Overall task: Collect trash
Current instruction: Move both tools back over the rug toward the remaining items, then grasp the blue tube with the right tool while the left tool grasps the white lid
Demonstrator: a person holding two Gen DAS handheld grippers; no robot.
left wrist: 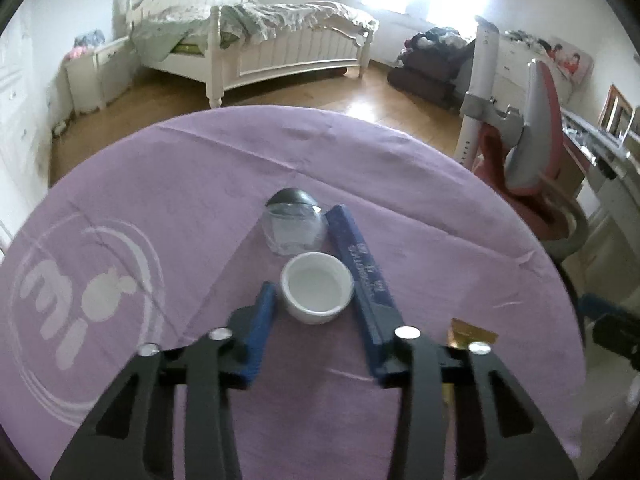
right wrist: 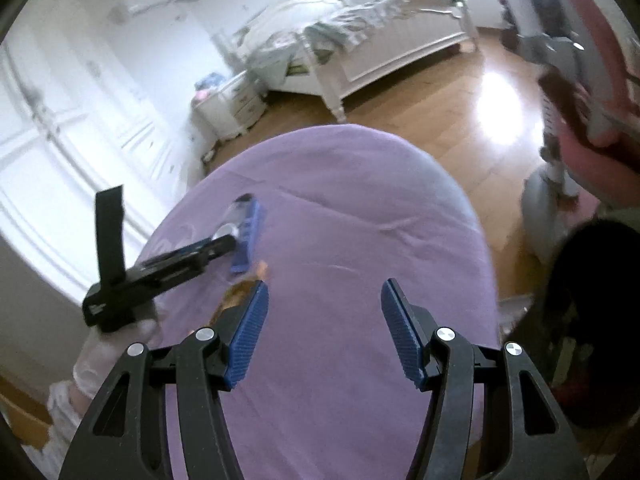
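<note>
In the left wrist view a white bottle cap lies open side up on the purple tablecloth, between the blue fingers of my open left gripper. A clear plastic cup with a dark lid lies on its side just beyond the cap. A gold wrapper lies right of the right finger. In the right wrist view my right gripper is open and empty above the cloth. The gold wrapper sits by its left finger. The left gripper shows at the left.
The round table stands on a wooden floor. A white bed is at the back. A pink chair and a desk stand right of the table. White wardrobes line the left wall. A dark bag hangs at the table's right.
</note>
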